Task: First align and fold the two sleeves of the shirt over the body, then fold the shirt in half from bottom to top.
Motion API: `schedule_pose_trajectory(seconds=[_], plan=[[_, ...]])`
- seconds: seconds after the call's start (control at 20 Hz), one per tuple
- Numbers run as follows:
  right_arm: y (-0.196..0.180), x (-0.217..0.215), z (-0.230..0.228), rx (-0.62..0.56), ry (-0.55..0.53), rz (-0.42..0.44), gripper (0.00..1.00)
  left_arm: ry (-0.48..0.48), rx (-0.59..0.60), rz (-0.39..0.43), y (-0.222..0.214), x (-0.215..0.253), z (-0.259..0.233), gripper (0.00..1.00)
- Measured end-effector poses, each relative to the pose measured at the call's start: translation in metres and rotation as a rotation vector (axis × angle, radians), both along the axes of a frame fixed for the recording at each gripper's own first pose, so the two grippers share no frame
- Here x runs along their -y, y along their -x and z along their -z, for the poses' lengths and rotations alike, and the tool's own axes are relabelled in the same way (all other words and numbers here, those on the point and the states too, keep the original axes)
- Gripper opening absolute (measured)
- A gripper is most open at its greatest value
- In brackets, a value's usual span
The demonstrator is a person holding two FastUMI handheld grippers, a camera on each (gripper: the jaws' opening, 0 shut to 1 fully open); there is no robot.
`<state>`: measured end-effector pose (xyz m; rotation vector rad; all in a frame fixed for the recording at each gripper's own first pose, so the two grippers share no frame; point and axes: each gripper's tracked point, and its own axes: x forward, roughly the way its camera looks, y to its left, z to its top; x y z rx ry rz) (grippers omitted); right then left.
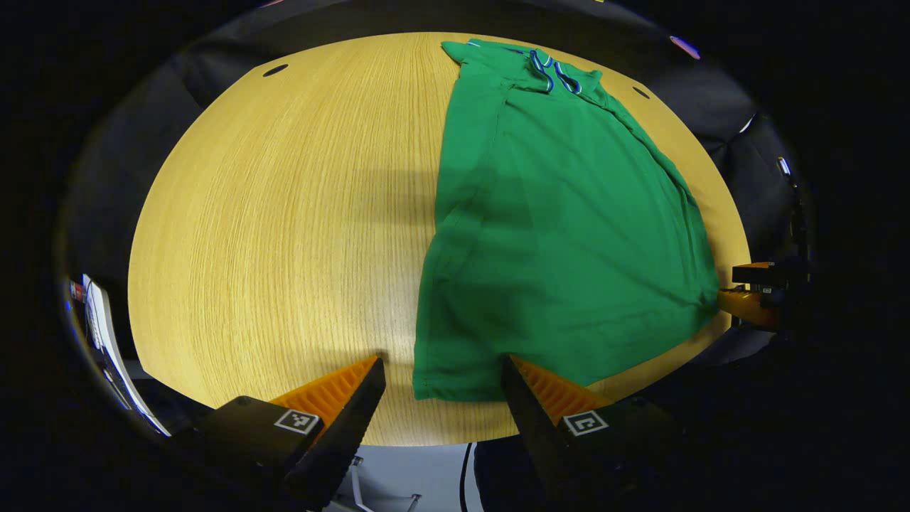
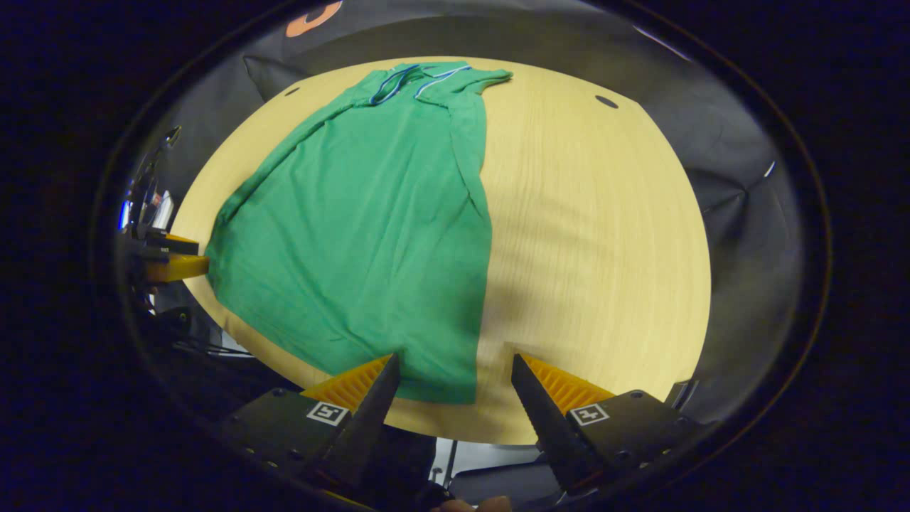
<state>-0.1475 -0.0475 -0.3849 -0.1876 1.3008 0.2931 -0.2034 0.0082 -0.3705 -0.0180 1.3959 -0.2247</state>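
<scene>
A green shirt [image 1: 569,242] lies flat on the round wooden table [image 1: 284,213], collar [image 1: 551,71] at the far side, both sleeves lying folded in over the body. In the left gripper view, my left gripper [image 1: 442,364] is open, and the shirt's near-left hem corner sits between its fingers. The right gripper [image 1: 746,299] shows at the far right by the other hem corner. In the right gripper view, my right gripper [image 2: 455,360] is open over the shirt's [image 2: 362,235] near-right hem corner. The left gripper [image 2: 174,267] appears at the left by the hem.
Bare table [image 2: 590,213] stretches beside the shirt on each side. Small dark holes [image 1: 275,70] [image 2: 606,102] mark the tabletop's far part. The table's front edge runs just under both grippers, with floor below. Black cloth walls surround the table.
</scene>
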Motion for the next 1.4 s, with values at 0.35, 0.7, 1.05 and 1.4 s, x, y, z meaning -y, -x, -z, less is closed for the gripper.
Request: schedule_pose_trajectory(seconds=[0.35,0.7,1.05,1.4], plan=[[0.013,-0.002,0.018,-0.067,0.027,-0.011,0.95,-0.043,-0.035,-0.013,0.007,-0.001,0.015,1.0],[0.013,-0.005,0.02,-0.098,0.024,0.003,0.74,-0.061,-0.066,-0.019,0.009,0.0,0.016,1.0],[0.009,-0.013,0.016,-0.125,-0.049,0.067,0.23,-0.039,-0.104,0.054,0.011,0.017,0.014,0.64],[0.011,-0.015,0.021,-0.143,-0.07,0.084,0.0,0.063,-0.125,0.029,0.011,0.022,0.014,0.08]])
